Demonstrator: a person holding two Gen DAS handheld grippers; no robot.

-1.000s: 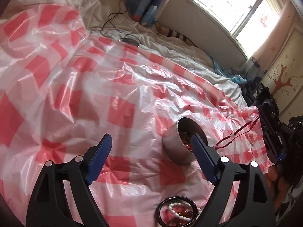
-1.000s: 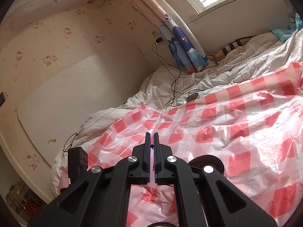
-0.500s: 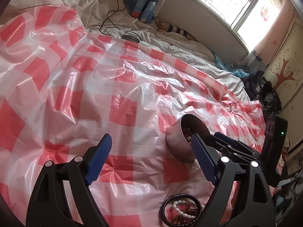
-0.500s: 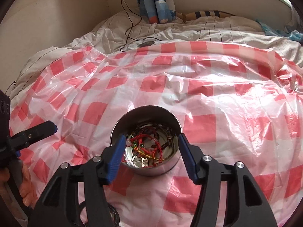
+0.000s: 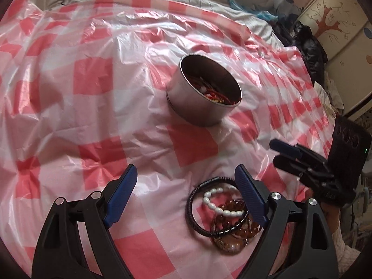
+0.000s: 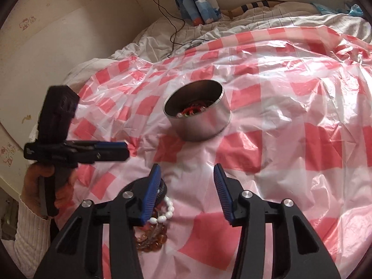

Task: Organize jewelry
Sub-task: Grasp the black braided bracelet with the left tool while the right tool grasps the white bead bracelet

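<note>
A round metal tin [image 5: 197,109] stands on the red-and-white checked plastic sheet [image 5: 93,121], with red cords [image 6: 193,110] inside it. Nearer lies a pile of bracelets: a black braided one [image 5: 193,211], a white pearl one [image 5: 218,207] and an amber bead one [image 5: 232,239]. My left gripper [image 5: 184,172] is wide open just over the pile, its right finger above the pile's edge. My right gripper [image 6: 187,169] is empty and its jaws are closing. Its left finger covers part of the pile [image 6: 162,217]. Each gripper shows in the other's view: right gripper [image 5: 277,153], left gripper [image 6: 123,150].
The sheet covers a bed with rumpled white bedding [image 6: 267,21] and a black cable [image 6: 172,23] at the back. A blue curtain [image 6: 197,2] hangs by the wall. Dark clothes [image 5: 309,46] and a cupboard with a painted tree [image 5: 330,25] stand at the right.
My right gripper held a red cord, opened over the tin and drew back to the bracelet pile. My left gripper tipped down and came closer to the pile.
</note>
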